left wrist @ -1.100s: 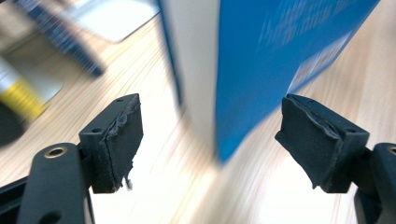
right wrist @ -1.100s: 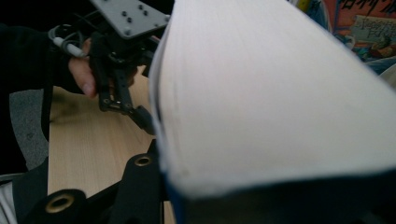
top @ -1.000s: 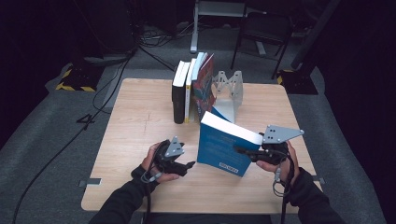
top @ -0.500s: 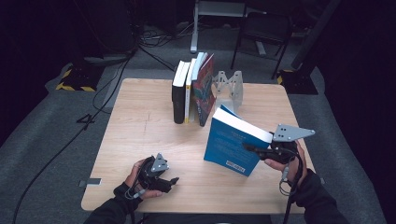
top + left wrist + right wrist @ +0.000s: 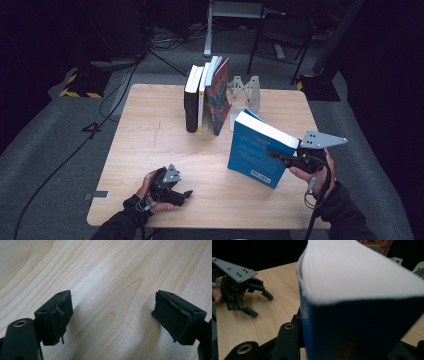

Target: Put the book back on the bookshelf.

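Right now my right gripper (image 5: 280,156) clamps the tilted blue book (image 5: 257,148) above the table (image 5: 150,145), while my left gripper (image 5: 186,196) rests low, jaws wide.

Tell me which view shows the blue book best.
The high view: the whole blue book shows there, tilted on the table, gripped by the right gripper near the standing books. The right gripper view has it close up, just page edges and cover. The left gripper view looks at bare table.
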{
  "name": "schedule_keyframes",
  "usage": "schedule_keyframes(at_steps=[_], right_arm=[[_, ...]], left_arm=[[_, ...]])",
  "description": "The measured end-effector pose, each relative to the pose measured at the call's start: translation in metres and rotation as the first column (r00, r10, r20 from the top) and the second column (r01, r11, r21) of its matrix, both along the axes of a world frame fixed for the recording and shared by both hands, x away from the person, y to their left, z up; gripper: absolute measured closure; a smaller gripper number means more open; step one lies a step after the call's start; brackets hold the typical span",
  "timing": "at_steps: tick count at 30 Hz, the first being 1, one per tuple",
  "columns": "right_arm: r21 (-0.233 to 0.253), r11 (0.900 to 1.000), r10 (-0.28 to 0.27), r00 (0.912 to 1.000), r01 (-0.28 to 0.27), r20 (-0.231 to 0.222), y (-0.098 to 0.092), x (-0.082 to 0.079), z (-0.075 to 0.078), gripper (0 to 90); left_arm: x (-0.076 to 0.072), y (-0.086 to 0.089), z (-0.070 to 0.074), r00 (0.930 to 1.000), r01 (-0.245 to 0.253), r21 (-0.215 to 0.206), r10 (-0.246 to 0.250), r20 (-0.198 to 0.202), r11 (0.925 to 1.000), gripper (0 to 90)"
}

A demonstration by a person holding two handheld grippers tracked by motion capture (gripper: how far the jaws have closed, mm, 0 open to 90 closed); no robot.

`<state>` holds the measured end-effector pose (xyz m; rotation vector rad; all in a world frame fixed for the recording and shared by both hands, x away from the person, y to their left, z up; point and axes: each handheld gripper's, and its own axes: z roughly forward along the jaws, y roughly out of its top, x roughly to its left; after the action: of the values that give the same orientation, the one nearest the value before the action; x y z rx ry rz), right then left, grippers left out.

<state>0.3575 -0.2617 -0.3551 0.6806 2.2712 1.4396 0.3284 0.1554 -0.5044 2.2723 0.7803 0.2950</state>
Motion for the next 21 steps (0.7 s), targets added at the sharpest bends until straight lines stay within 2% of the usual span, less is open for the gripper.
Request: schedule_keyframes(at_steps=[4, 13, 21], right_arm=[[0.018, 0.999, -0.032, 0.9991, 0.032, -0.029, 0.0, 0.009, 0.005, 60.6], [-0.028, 0.998, -0.053, 0.9986, 0.053, -0.002, 0.019, 0.022, 0.024, 60.7], [-0.06, 0.995, -0.082, 0.9966, 0.082, -0.003, 0.026, 0.038, 0.033, 60.6]], left_arm=[[0.001, 0.0, 0.0, 1.0, 0.003, -0.003, -0.003, -0.001, 1.0, 16.0], [0.002, -0.001, 0.0, 1.0, 0.008, -0.003, -0.008, -0.002, 1.0, 16.0], [0.002, -0.001, 0.0, 1.0, 0.009, -0.001, -0.009, -0.001, 1.0, 15.9]])
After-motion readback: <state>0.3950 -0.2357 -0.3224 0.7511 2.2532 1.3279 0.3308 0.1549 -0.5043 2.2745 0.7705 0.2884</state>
